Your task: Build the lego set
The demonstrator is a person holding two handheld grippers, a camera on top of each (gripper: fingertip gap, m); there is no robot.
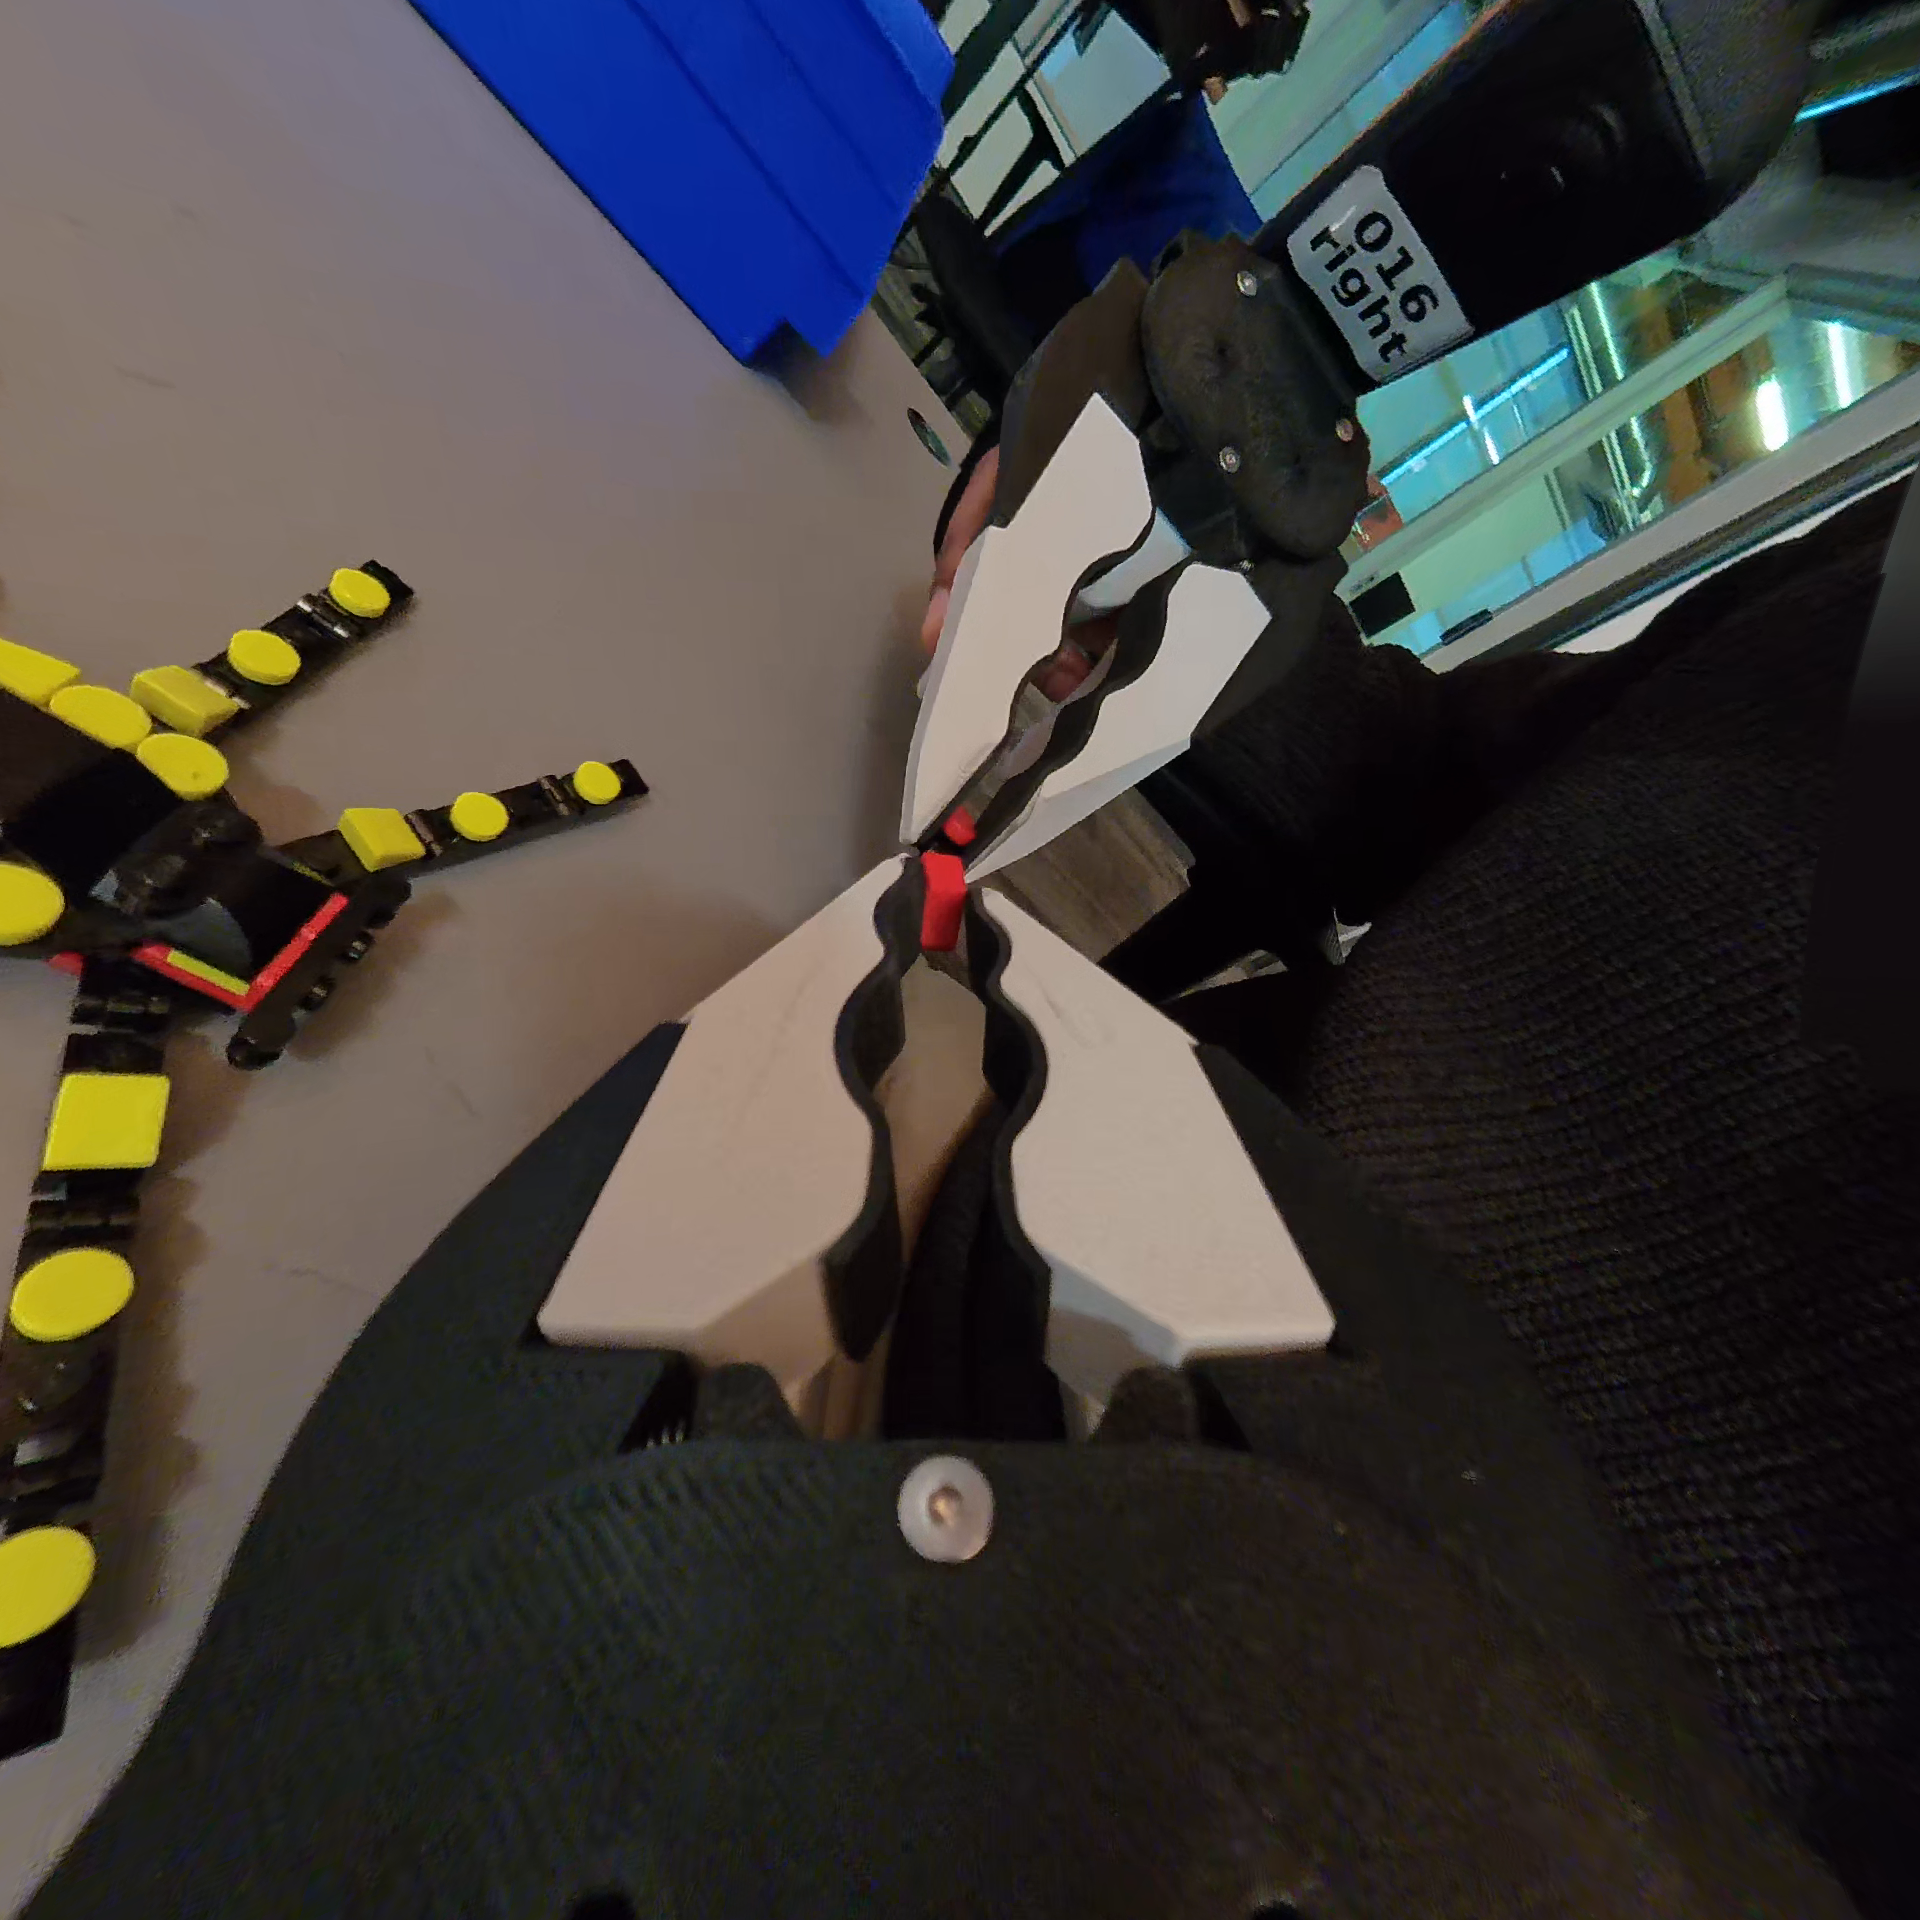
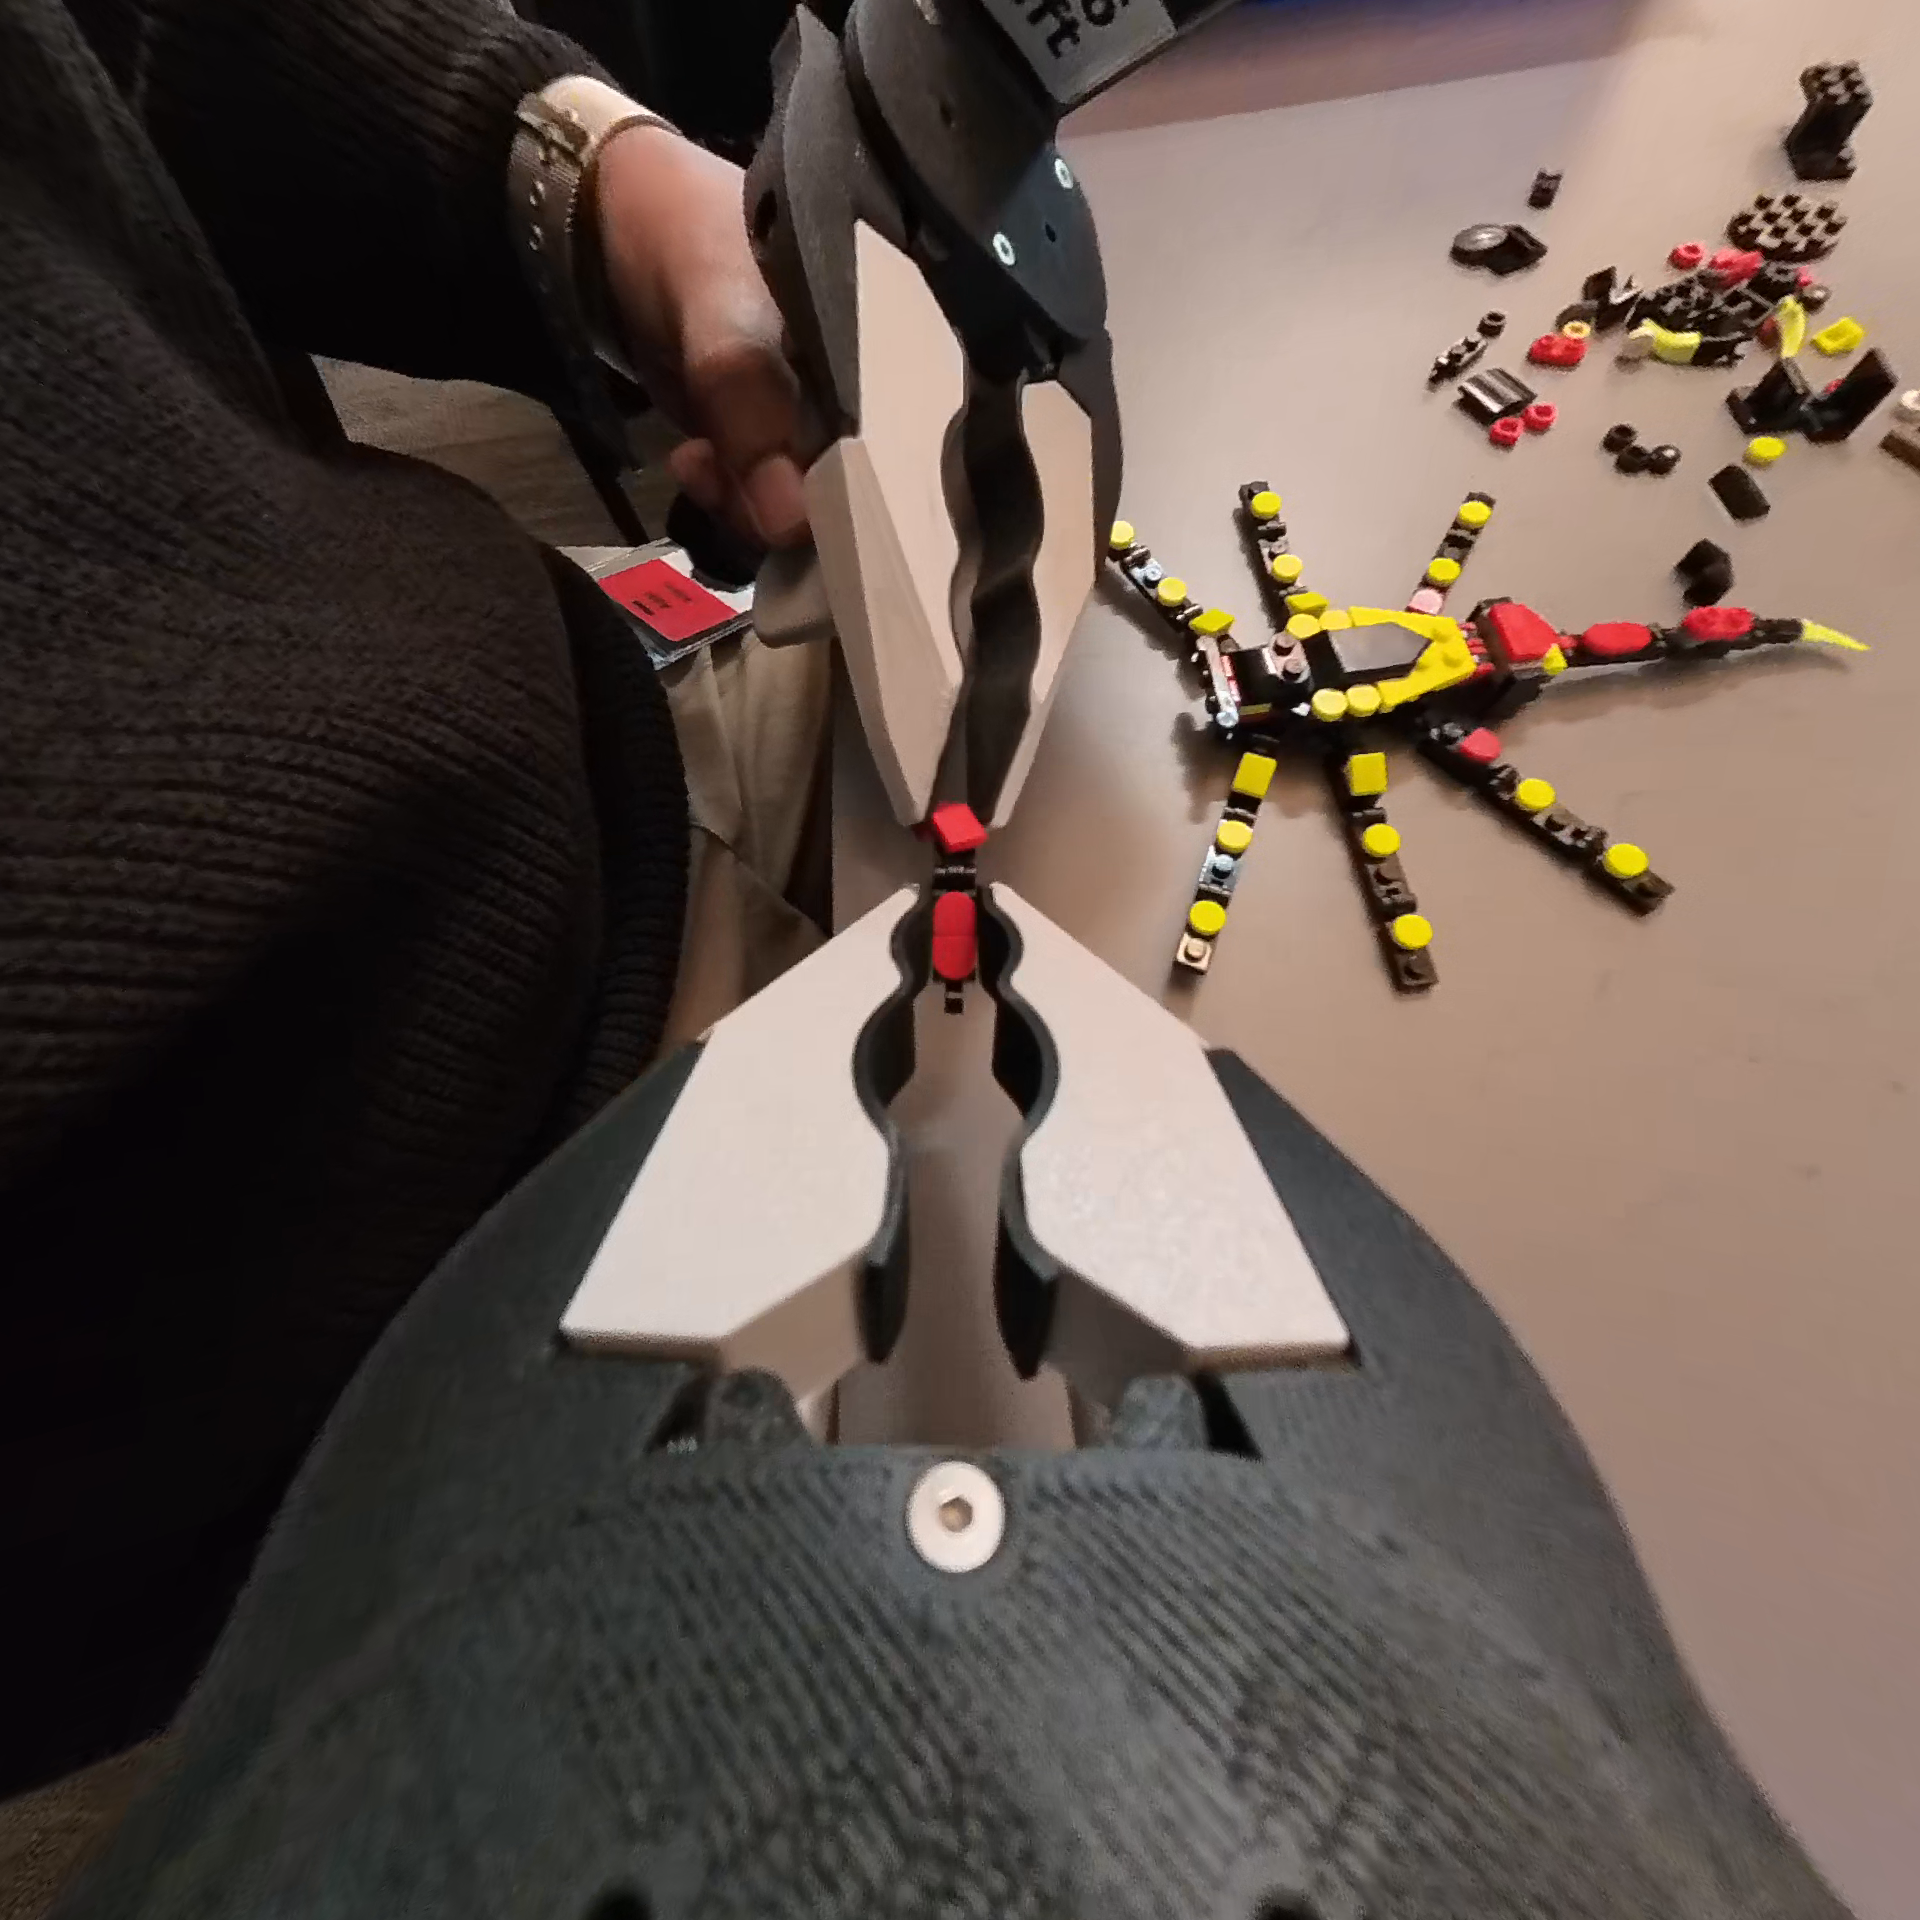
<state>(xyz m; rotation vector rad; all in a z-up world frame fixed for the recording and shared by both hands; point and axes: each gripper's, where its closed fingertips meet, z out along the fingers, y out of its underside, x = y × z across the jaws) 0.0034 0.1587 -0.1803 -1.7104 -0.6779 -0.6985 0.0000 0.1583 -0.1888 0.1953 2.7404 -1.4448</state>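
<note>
Left wrist: left gripper clamps red brick, black part hidden; right gripper meets it tip to tip; scorpion model cut off | Right wrist: right gripper clamps red-black limb piece; left gripper pinches its red end; model on table; loose pieces blurred.

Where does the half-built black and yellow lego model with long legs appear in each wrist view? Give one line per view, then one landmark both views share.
Left wrist view: the lego model lies on the table at the left edge, partly cut off.
Right wrist view: it lies on the table, right of centre, whole, below the loose pieces.
Shared landmark: the small red and black piece held between both grippers' tips, mid-frame.
</note>
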